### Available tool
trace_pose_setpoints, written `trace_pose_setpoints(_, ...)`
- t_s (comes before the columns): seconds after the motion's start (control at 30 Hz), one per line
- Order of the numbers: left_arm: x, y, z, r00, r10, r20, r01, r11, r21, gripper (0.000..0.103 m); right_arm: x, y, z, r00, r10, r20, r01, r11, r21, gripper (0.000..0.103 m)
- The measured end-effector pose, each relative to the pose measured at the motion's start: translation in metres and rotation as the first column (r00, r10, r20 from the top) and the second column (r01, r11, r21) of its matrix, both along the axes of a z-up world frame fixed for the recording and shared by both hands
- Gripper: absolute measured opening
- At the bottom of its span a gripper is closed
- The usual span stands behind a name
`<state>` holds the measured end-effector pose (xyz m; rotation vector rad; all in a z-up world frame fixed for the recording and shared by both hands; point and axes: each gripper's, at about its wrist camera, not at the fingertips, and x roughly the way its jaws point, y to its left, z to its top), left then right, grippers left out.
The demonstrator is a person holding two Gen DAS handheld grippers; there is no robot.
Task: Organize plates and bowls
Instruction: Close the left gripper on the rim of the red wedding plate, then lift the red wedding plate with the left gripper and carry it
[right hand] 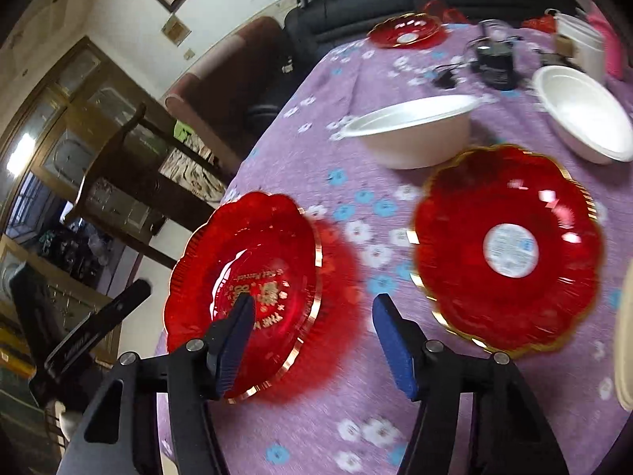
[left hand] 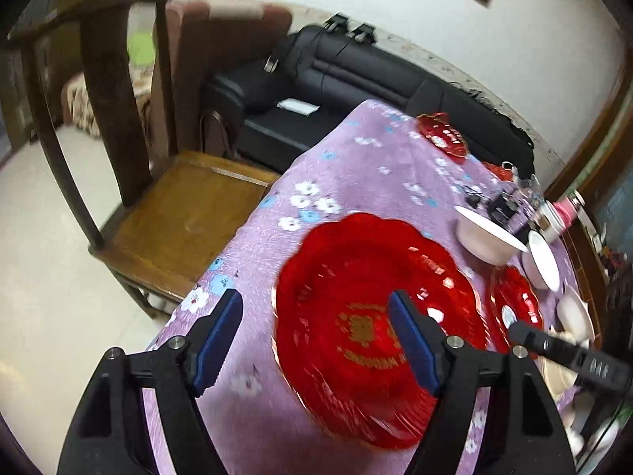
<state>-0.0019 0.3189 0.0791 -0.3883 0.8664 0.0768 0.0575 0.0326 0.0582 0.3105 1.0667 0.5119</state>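
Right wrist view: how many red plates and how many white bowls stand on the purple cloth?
Red plates: 3
White bowls: 2
Total: 5
Not counted: a pale thing cut off at the right edge.

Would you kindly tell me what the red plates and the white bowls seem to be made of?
The red plates look like glossy translucent plastic, possibly glass: one casts a red tint on the cloth, and they show bright glints and gold-edged scalloped rims. The white bowls look like matte foam or moulded paper pulp: dull, opaque, thin-rimmed, without shine.
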Motion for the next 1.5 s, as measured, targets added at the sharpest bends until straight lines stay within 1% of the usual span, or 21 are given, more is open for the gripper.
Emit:
trace_pose_setpoints(0.07, 0.014, 0.007, -0.011, 1.000, -0.011, -0.022, 0.010, 0.999, -0.047, 0.076, 0.004, 0.009, -0.005, 1.000, -0.003, 0.002, 0.003, 0.999, -0.036, 0.066)
trace_pose_setpoints(0.13, 0.024, 0.008, -0.021, 0.999, -0.021, -0.039, 0.019, 0.997, -0.069, 0.076, 0.007, 0.016, -0.007, 1.000, -0.010, 0.010, 0.011, 0.997, -0.072, 0.066)
trace_pose_setpoints(0.23, 0.037, 0.006, -0.030, 0.998, -0.028, -0.057, 0.025, 0.998, -0.060, 0.076, 0.014, 0.018, -0.014, 1.000, -0.017, -0.006, 0.016, 0.996, -0.087, 0.066)
trace_pose_setpoints(0.4, 0.050, 0.002, -0.043, 0.995, -0.043, -0.086, 0.035, 0.995, -0.089, 0.076, 0.020, 0.029, -0.029, 1.000, -0.017, -0.022, 0.015, 0.993, -0.121, 0.066)
trace_pose_setpoints(0.43, 0.052, 0.000, -0.045, 0.995, -0.051, -0.087, 0.042, 0.994, -0.098, 0.074, 0.020, 0.031, -0.032, 1.000, -0.015, -0.027, 0.012, 0.992, -0.123, 0.064)
trace_pose_setpoints(0.47, 0.052, -0.002, -0.046, 0.995, -0.051, -0.087, 0.043, 0.995, -0.090, 0.066, 0.021, 0.033, -0.035, 0.999, -0.014, -0.031, 0.010, 0.992, -0.128, 0.060)
trace_pose_setpoints(0.5, 0.053, -0.004, -0.045, 0.995, -0.046, -0.086, 0.040, 0.997, -0.073, 0.052, 0.021, 0.034, -0.038, 0.999, -0.013, -0.036, 0.008, 0.991, -0.132, 0.057)
trace_pose_setpoints(0.53, 0.053, -0.006, -0.046, 0.995, -0.040, -0.095, 0.035, 0.998, -0.053, 0.046, 0.022, 0.035, -0.042, 0.999, -0.009, -0.047, 0.003, 0.992, -0.125, 0.047)
trace_pose_setpoints(0.57, 0.053, -0.007, -0.046, 0.995, -0.030, -0.100, 0.026, 0.999, -0.033, 0.033, 0.022, 0.036, -0.045, 0.998, -0.003, -0.062, -0.004, 0.994, -0.113, 0.033)
trace_pose_setpoints(0.6, 0.055, -0.007, -0.047, 0.994, -0.021, -0.108, 0.018, 0.999, -0.026, 0.025, 0.022, 0.036, -0.047, 0.998, -0.015, -0.068, 0.007, 0.993, -0.120, 0.032)
trace_pose_setpoints(0.67, 0.053, -0.002, -0.049, 0.993, -0.001, -0.118, -0.004, 0.999, -0.043, 0.020, 0.020, 0.033, -0.046, 0.998, -0.030, -0.047, 0.023, 0.991, -0.129, 0.026)
trace_pose_setpoints(0.7, 0.053, 0.001, -0.049, 0.993, 0.001, -0.119, -0.008, 0.998, -0.057, 0.020, 0.019, 0.031, -0.044, 0.999, -0.033, -0.041, 0.027, 0.991, -0.127, 0.022)
trace_pose_setpoints(0.73, 0.050, 0.002, -0.047, 0.993, 0.006, -0.115, -0.013, 0.998, -0.061, 0.020, 0.018, 0.029, -0.042, 0.999, -0.033, -0.038, 0.028, 0.992, -0.119, 0.017)
trace_pose_setpoints(0.77, 0.048, 0.003, -0.046, 0.994, 0.008, -0.112, -0.015, 0.998, -0.063, 0.020, 0.016, 0.027, -0.038, 0.999, -0.032, -0.032, 0.028, 0.994, -0.109, 0.016)
trace_pose_setpoints(0.83, 0.042, 0.002, -0.041, 0.995, 0.013, -0.102, -0.020, 0.998, -0.067, 0.020, 0.011, 0.027, -0.030, 1.000, -0.027, -0.001, 0.027, 0.993, -0.118, 0.016)
trace_pose_setpoints(0.93, 0.028, 0.000, -0.028, 0.998, 0.025, -0.062, -0.029, 0.998, -0.060, 0.020, -0.001, 0.026, -0.016, 0.999, -0.013, 0.049, 0.020, 0.991, -0.131, 0.016)
trace_pose_setpoints(1.03, 0.012, -0.001, -0.013, 0.999, 0.032, -0.025, -0.034, 0.998, -0.059, 0.020, -0.012, 0.023, -0.011, 0.998, -0.008, 0.055, 0.014, 0.994, -0.107, 0.016)
trace_pose_setpoints(1.17, -0.009, -0.002, -0.003, 0.999, 0.038, 0.007, -0.037, 0.998, -0.057, 0.020, -0.025, 0.024, -0.013, 0.999, 0.001, 0.037, 0.002, 0.997, -0.079, 0.016)
trace_pose_setpoints(1.3, -0.025, -0.004, -0.005, 0.999, 0.045, 0.007, -0.044, 0.998, -0.048, 0.020, -0.039, 0.024, -0.018, 0.999, 0.010, 0.031, -0.008, 0.997, -0.072, 0.016)
trace_pose_setpoints(1.4, -0.032, -0.004, -0.013, 0.998, 0.054, -0.008, -0.055, 0.998, -0.043, 0.020, -0.046, 0.024, -0.025, 1.000, 0.017, 0.020, -0.015, 0.997, -0.077, 0.016)
trace_pose_setpoints(1.5, -0.034, -0.001, -0.025, 0.997, 0.068, -0.037, -0.070, 0.996, -0.055, 0.020, -0.051, 0.027, -0.034, 1.000, 0.022, 0.006, -0.021, 0.996, -0.090, 0.016)
